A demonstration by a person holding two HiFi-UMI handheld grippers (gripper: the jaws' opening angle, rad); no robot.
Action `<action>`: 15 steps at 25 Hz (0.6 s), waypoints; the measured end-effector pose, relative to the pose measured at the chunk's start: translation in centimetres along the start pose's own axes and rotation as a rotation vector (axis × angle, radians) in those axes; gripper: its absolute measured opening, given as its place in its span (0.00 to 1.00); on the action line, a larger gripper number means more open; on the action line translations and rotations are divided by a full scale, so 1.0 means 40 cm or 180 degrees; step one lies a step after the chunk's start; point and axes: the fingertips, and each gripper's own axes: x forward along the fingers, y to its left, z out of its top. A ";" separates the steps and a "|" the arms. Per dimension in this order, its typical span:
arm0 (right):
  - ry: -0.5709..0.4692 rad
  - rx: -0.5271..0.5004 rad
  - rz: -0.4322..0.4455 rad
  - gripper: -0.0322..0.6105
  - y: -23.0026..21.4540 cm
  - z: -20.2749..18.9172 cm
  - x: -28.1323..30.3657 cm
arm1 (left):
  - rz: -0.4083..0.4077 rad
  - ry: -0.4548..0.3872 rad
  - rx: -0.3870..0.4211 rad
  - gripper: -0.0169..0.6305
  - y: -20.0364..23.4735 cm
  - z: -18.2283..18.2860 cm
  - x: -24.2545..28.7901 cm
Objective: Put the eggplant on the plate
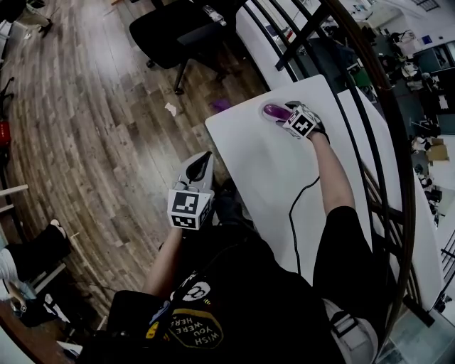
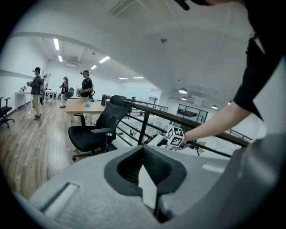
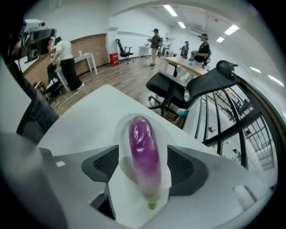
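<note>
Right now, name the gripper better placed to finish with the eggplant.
Right. The right gripper has open jaws around the eggplant over the plate; the left gripper hangs beside the table, away.

**Open office room, railed edge**

Floor (image 1: 92,128): grey-brown wood planks, running the length of the room.
Worktop (image 1: 270,185): white, rectangular, plain surface.
Office chair (image 1: 170,32): black, swivel type, just beyond the worktop's far end.
Railing (image 1: 387,163): black metal bars alongside the worktop.
Wooden table (image 2: 85,106): farther back, people (image 2: 86,85) standing near it.
Walls (image 2: 18,80): white, one stretch (image 3: 96,44) brown.
Ceiling (image 2: 156,58): white, with bright strip lights (image 3: 170,10).
</note>
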 end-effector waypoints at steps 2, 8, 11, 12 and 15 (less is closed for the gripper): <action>-0.0319 0.0434 -0.0177 0.58 0.028 -0.001 -0.069 | -0.0082 -0.0054 -0.0046 0.03 0.002 0.027 -0.001; -0.1739 0.1954 -0.0767 0.47 0.334 0.010 -0.419 | -0.0326 -0.0114 0.0122 0.04 -0.018 0.124 -0.022; -0.2467 0.2906 -0.1398 0.35 0.461 0.030 -0.659 | -0.0471 -0.0196 0.0346 0.04 -0.064 0.169 -0.023; -0.2634 0.3133 -0.1607 0.27 0.488 0.034 -0.722 | -0.0520 -0.0237 0.0401 0.04 -0.080 0.182 -0.017; -0.2922 0.3375 -0.2113 0.09 0.525 0.042 -0.842 | -0.0669 -0.0379 0.0486 0.04 -0.138 0.231 0.002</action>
